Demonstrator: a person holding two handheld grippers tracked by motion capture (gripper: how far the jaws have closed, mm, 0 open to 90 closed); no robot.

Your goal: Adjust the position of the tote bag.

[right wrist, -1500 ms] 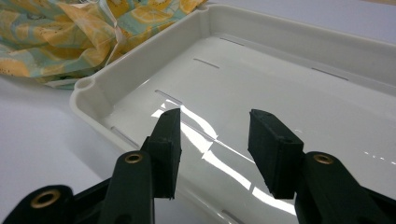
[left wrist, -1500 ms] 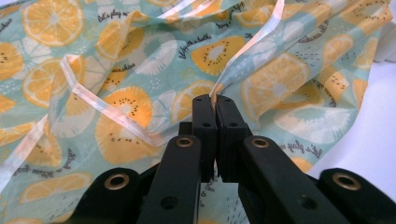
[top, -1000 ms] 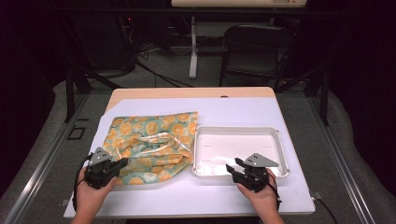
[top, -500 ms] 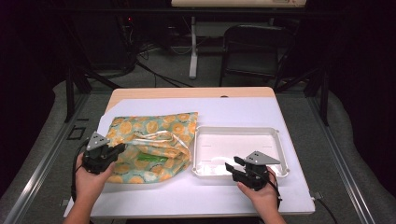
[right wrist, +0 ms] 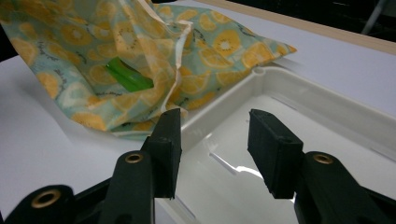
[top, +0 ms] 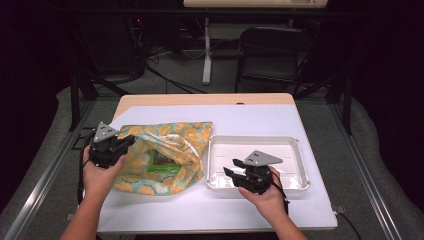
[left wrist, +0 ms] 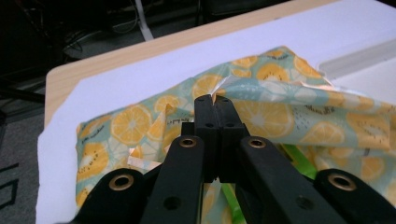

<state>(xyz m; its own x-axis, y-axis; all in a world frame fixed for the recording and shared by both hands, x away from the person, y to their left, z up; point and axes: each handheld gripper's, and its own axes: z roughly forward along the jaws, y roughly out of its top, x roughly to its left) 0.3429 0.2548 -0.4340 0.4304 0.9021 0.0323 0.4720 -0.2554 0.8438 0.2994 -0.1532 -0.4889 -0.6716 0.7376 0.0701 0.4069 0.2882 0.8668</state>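
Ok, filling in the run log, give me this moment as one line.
left gripper: shut on fruit-print bag edge, lifted | right gripper: open over white tray | green item inside bag

- The left hand-held gripper (top: pixel 119 145) is raised at the left side, its jaws pressed together on a fold of the fruit-print bag (top: pixel 170 150).
- The left hand (top: pixel 100 172) grips it from below, forearm coming in from the bottom edge.
- The right hand-held gripper (top: pixel 234 168) points left, jaws parted with nothing between them.
- The right hand (top: pixel 267 195) holds it low, near the front edge.
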